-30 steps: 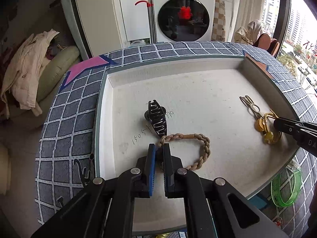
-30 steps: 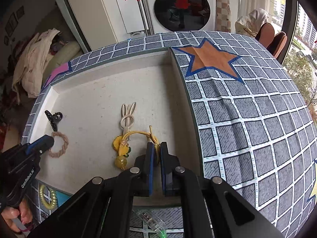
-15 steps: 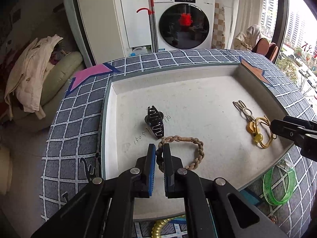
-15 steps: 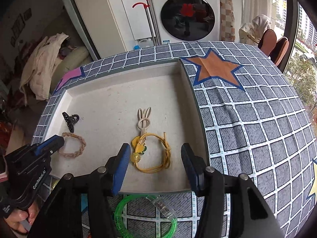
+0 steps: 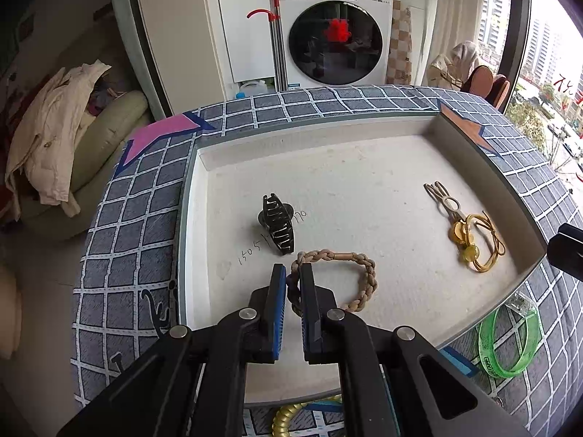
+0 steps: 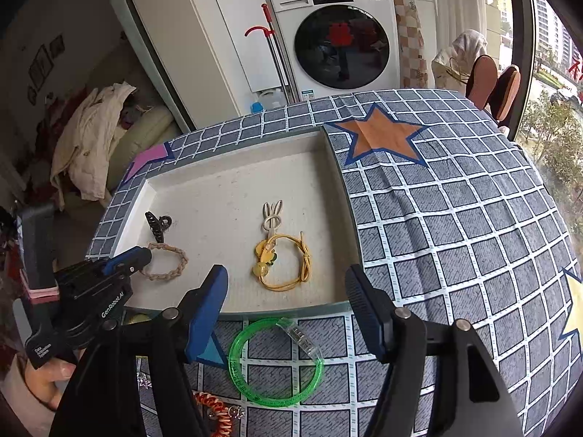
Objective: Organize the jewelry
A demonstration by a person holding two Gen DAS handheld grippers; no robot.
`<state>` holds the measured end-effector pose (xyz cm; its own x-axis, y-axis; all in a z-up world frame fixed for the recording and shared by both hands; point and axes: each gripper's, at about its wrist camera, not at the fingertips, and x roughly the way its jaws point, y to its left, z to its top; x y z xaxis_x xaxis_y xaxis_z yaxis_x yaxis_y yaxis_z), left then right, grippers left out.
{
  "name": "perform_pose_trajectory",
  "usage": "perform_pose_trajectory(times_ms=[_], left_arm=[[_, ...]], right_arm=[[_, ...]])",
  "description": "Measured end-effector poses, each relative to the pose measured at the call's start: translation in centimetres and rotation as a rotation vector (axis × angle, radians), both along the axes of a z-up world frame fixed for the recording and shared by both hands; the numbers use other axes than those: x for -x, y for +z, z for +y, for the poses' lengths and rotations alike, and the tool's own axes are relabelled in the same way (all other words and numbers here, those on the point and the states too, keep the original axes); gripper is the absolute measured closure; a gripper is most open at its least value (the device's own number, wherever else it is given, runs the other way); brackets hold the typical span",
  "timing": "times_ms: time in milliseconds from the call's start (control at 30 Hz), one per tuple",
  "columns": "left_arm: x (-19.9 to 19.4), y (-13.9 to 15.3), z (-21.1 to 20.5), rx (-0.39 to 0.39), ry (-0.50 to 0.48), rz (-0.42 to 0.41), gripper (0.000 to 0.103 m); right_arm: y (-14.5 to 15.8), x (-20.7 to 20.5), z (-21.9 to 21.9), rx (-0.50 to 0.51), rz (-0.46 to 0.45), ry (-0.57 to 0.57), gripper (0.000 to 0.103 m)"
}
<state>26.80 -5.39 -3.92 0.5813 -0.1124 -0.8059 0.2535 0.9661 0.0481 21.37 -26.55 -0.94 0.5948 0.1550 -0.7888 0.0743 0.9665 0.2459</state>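
Step in hand: sorting loose jewelry into the tray (image 6: 329,153); judging by what lies where, four pieces are in and others wait on the cloth outside it.
Left gripper (image 5: 289,284): pinched shut on the near-left end of the braided bracelet (image 5: 364,273), which lies on the tray floor close to the near wall.
Right gripper (image 6: 286,287): jaws have just been opening and now stand wide, nothing between them; it hangs over the tray's near wall.
Yellow cord bracelet (image 6: 288,262): free on the tray floor, toward the right wall, touching the rabbit-shaped clip (image 6: 272,216) behind it.
Black hair claw (image 5: 277,224): on the tray floor, just behind the braided bracelet.
Next move, as a guess: the left jaws let go of the braid; the right hand drops to the green bangle (image 6: 273,364), just outside the tray's near wall, and needs a grip across its thin rim.
Also outside the tray: an orange coiled band (image 6: 215,409), near the bangle.
Surface: table under a grey checked cloth (image 6: 455,218) with star patches.
Room: a washing machine (image 5: 335,32) beyond the tray's far wall; a pale jacket on a sofa to the left.
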Motion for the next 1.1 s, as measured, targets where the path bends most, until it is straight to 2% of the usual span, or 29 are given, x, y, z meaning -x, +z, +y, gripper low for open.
perform_pose_trajectory(times_ms=[200,233,267,300,367,500,567,733,833,900,1100], left_arm=[[-0.1,0.0,0.0,0.019,0.008,0.006,0.076],[-0.1,0.0,0.0,0.018,0.006,0.008,0.072],[-0.1,-0.1,-0.1,0.013,0.005,0.010,0.056],[-0.2,-0.1,-0.2,0.011,0.006,0.016,0.000],[0.1,0.3,-0.1,0.017,0.022,-0.026,0.000],[0.2,1.0,0.0,0.032,0.020,-0.056,0.000],[0.7,1.8,0.2,0.028,0.031,-0.095,0.000],[3.1,3.3,1.1,-0.048,0.070,-0.188,0.000],[4.7,3.5,2.2,-0.050,0.080,-0.190,0.000],[5.7,3.4,3.0,-0.028,0.077,-0.162,0.000],[10.0,2.9,4.7,0.009,0.063,-0.127,0.000]], right_arm=[[0.0,1.2,-0.3,-0.007,-0.008,0.001,0.028],[0.0,1.4,-0.3,-0.007,-0.010,0.000,0.026],[0.0,1.5,-0.4,-0.008,-0.011,0.000,0.026],[0.0,1.7,-0.5,-0.008,-0.012,-0.002,0.023],[0.0,2.1,-0.6,-0.010,-0.011,-0.002,0.023],[-0.1,2.5,-0.7,-0.009,-0.007,-0.004,0.022],[-0.2,2.9,-0.7,-0.015,-0.015,-0.006,0.018],[0.3,4.5,-0.8,-0.039,-0.069,-0.014,0.017],[0.4,5.3,-0.8,-0.070,-0.079,-0.011,0.016],[0.5,5.8,-0.6,-0.084,-0.079,-0.006,0.016],[1.0,7.4,0.0,-0.059,-0.042,0.014,0.016]])
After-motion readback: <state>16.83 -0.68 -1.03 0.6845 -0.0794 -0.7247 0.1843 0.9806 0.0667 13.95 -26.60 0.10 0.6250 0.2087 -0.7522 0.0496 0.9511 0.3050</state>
